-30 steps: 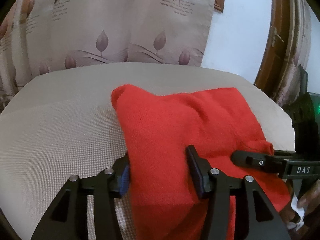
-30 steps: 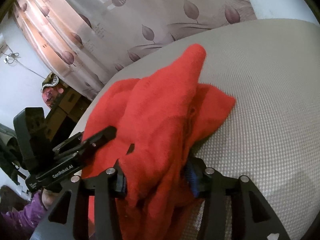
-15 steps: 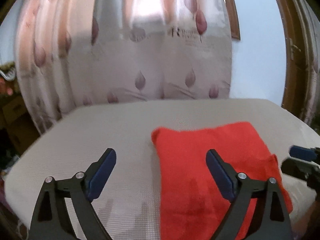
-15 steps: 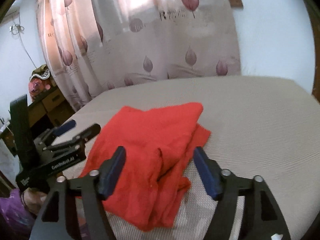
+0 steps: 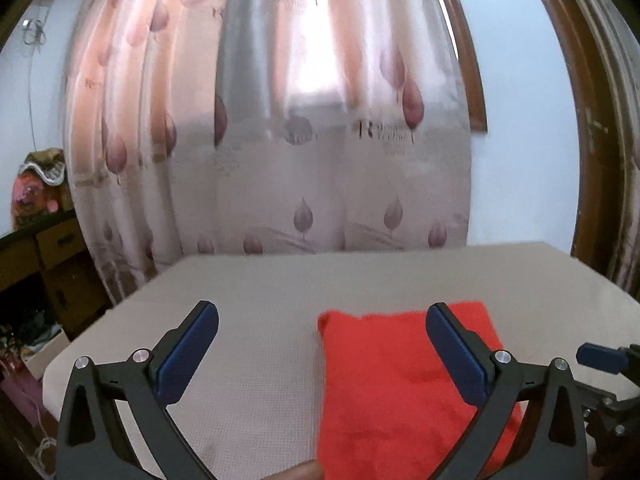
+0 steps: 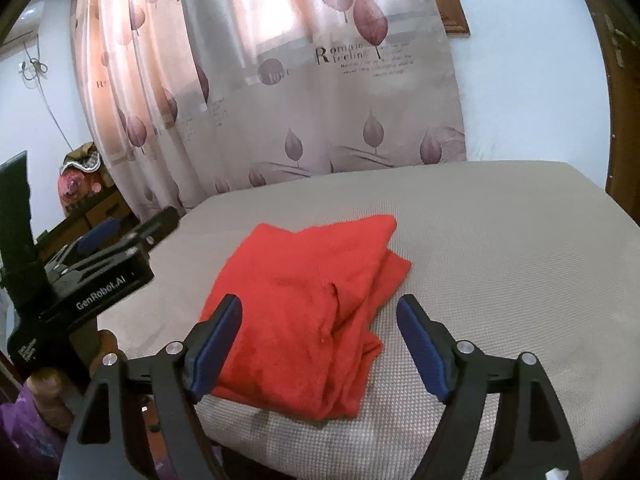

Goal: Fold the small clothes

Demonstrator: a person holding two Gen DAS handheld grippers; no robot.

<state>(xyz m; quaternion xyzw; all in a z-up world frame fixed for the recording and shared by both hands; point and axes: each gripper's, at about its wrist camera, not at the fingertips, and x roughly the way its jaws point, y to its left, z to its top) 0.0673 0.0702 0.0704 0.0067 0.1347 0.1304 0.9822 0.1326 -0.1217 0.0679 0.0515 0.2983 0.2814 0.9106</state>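
Observation:
A red knitted garment (image 6: 316, 300) lies folded on the beige padded surface (image 6: 500, 248). It also shows in the left wrist view (image 5: 392, 384), at lower right. My left gripper (image 5: 322, 344) is open and empty, raised above the surface, with its right finger over the garment's near part. My right gripper (image 6: 320, 336) is open and empty, held just above the garment's near edge. The left gripper's body (image 6: 96, 276) shows at the left of the right wrist view, and the right gripper's blue tip (image 5: 600, 356) at the right edge of the left wrist view.
A leaf-patterned curtain (image 6: 320, 112) hangs behind the surface. A wooden door frame (image 5: 592, 140) stands at the right. Dark wooden furniture with clutter (image 5: 44, 248) is at the left. The surface's front edge (image 6: 360, 440) drops off near me.
Both grippers have let go of the red garment, opened wide and pulled back and up. The garment now lies folded flat on the surface.

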